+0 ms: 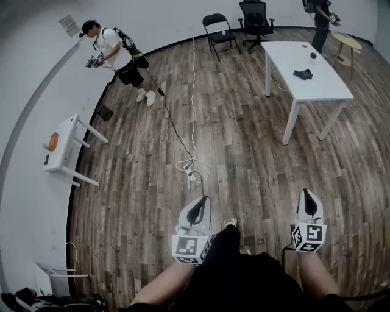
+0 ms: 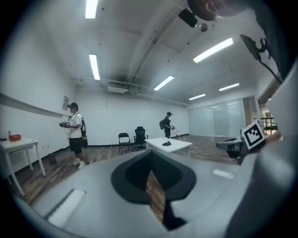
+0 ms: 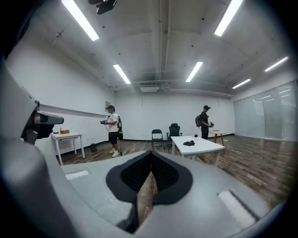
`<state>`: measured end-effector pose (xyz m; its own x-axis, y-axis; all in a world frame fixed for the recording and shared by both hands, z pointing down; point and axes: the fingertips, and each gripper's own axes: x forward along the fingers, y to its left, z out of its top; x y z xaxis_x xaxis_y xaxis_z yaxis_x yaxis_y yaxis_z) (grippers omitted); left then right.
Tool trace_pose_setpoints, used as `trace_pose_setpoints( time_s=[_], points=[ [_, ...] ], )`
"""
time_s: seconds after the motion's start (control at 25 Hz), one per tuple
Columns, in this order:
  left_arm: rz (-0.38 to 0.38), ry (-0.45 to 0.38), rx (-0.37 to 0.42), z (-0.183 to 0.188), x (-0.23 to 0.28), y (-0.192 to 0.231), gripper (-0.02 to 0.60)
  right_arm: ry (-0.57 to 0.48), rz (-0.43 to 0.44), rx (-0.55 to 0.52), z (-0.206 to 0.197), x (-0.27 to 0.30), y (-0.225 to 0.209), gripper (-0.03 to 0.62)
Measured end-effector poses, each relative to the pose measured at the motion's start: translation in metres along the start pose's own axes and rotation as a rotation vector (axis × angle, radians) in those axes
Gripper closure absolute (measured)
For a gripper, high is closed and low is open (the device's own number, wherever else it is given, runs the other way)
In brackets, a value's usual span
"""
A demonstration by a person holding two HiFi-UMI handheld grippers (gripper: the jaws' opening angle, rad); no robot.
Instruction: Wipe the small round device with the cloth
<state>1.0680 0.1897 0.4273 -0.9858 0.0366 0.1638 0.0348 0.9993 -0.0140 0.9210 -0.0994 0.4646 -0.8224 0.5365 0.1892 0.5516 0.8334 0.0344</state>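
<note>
Two grey hand-held grippers with marker cubes are held low over the wood-plank floor (image 1: pixel 244 158), well apart from the work. The left gripper (image 1: pixel 202 199) has its jaws pressed together with nothing between them, only floor showing through the thin slit. The right gripper (image 1: pixel 307 192) is likewise closed tight and empty. Neither touches anything.

One small round dark device (image 1: pixel 313 55) sits on the long white rectangular table (image 1: pixel 332 88), towards its far end. One crumpled dark cloth (image 1: pixel 303 74) lies near the middle of the tabletop, a little apart from the device and nearer the left long edge than the right.

Three tables stand in the room: the long white one, a small white table (image 1: pixel 66 137) against the left wall carrying one orange object (image 1: pixel 53 141), and a pale round wooden table (image 1: pixel 346 41) at the far right. There are two chairs by the far wall, a black folding chair (image 1: pixel 218 33) and a black office chair (image 1: pixel 255 18). Two other people stand in the room, one in a white shirt (image 1: pixel 113 52) and one in dark clothes (image 1: pixel 321 21). One white cable (image 1: pixel 194 91) runs across the floor.
</note>
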Motion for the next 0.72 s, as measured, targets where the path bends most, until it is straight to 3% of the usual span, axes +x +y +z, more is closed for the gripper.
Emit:
trace_pose_setpoints(
  time_s=[0.2,0.4,0.72],
  points=[
    [-0.024,-0.027,0.034,0.018,0.045,0.021,0.577,-0.019,-0.056,0.014,0.005,0.025,-0.018,0.591],
    [-0.103,-0.033,0.057,0.023,0.122,0.027,0.577,-0.007,-0.159,0.014,0.005,0.050,-0.057,0.591],
    [-0.200,-0.026,-0.024,0.027,0.265,0.031,0.577,0.041,-0.288,-0.012,0.015,0.122,-0.109,0.592]
  ],
)
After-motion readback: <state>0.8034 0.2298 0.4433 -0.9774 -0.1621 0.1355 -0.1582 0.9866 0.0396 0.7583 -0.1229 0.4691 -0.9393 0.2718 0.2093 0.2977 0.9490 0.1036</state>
